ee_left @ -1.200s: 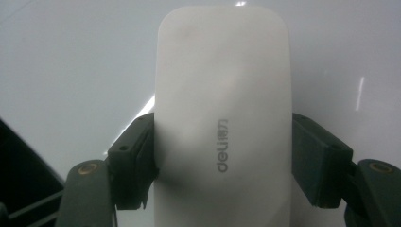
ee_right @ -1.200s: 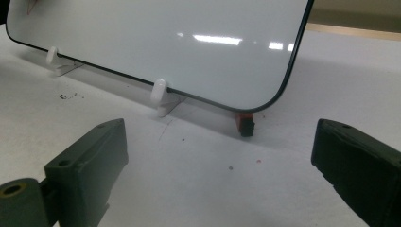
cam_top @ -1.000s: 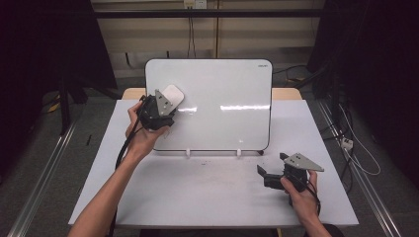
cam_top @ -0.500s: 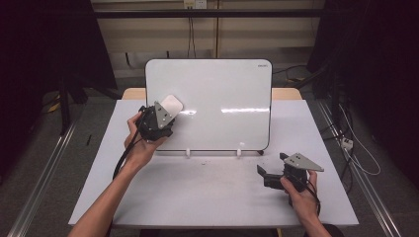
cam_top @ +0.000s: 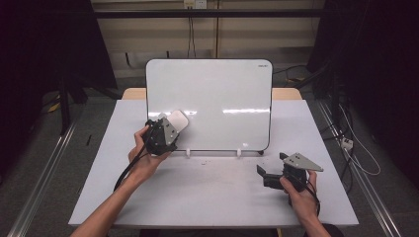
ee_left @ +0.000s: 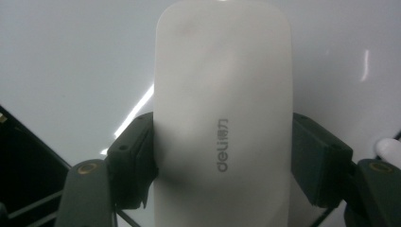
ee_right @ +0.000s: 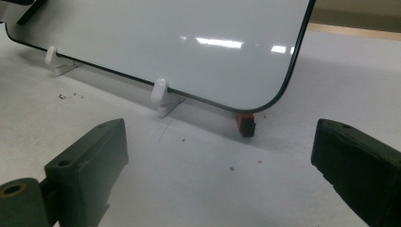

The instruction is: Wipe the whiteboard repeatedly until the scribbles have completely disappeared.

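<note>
Whiteboard stands propped near the worktop's far edge in the high view, and the left hand-held gripper presses a white eraser against the board's lower left corner; the right hand-held gripper rests near the worktop's right front corner. To wipe well, I judge the eraser should stay flat on the board under even pressure, without tipping the board on its small white feet. Left gripper view: the pads pinch the eraser, marked "deli", by its sides; its felt face is hidden. Right gripper view: the jaws stand spread on nothing; a small red-and-black object under the board's corner is hard to identify.
</note>
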